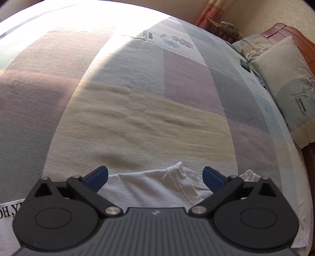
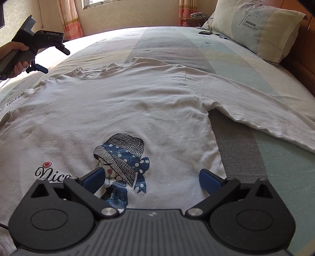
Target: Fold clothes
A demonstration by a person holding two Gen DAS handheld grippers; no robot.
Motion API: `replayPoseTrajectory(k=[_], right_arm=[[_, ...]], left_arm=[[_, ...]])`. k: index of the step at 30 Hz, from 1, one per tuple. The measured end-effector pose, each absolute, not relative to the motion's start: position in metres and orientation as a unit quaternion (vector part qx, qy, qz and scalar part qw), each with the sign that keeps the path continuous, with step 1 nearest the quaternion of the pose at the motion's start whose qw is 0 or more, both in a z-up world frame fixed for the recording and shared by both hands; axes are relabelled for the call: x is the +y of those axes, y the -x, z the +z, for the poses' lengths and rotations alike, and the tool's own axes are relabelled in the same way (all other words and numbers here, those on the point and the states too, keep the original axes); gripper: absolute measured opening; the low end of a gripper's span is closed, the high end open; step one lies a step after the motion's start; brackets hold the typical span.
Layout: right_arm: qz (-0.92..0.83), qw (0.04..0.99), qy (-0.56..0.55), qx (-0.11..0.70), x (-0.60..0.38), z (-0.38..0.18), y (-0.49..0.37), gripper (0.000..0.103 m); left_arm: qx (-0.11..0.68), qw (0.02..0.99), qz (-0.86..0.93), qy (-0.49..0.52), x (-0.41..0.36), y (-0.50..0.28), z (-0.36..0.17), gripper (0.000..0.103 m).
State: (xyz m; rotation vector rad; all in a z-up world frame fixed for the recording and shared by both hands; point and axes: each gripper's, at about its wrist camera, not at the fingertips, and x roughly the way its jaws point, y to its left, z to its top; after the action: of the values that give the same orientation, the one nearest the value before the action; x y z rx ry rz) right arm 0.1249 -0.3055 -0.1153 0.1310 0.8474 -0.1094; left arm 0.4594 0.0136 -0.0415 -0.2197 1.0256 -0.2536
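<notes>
Both hand-held grippers, left (image 1: 155,175) and right (image 2: 150,176), gape empty; right view alone shows the T-shirt's (image 2: 118,110) print.

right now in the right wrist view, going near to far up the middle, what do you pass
right tool → girl-in-hat print → shirt neckline → striped bedsheet → window
</notes>
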Motion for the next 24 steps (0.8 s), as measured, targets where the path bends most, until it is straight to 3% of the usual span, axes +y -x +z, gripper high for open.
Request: replayPoseTrajectory(k=[6, 10, 17, 24], right_arm=[[-0.05, 0.92, -0.061, 0.384, -0.303, -0.086, -0.103, 0.103], [-0.038, 0.923, -0.044, 0.38, -0.294, -0.081, -0.087, 0.103], [-0.011, 0.925, -0.014, 0.38, -0.272, -0.087, -0.075, 0.103], [0.003, 0.911, 0.006, 0.411, -0.251, -0.119, -0.074, 0.103]], left_arm=[[0.484, 0.857, -0.174, 0.037, 0.012, -0.378, -0.004, 0.102], [0.505, 0.833, -0.218, -0.053, -0.004, -0.295, -0.035, 0.102], [0.474, 0.822, -0.267, -0.168, -0.021, -0.174, -0.1, 0.102], [0.455, 0.835, -0.274, -0.146, 0.016, -0.112, -0.109, 0.102]])
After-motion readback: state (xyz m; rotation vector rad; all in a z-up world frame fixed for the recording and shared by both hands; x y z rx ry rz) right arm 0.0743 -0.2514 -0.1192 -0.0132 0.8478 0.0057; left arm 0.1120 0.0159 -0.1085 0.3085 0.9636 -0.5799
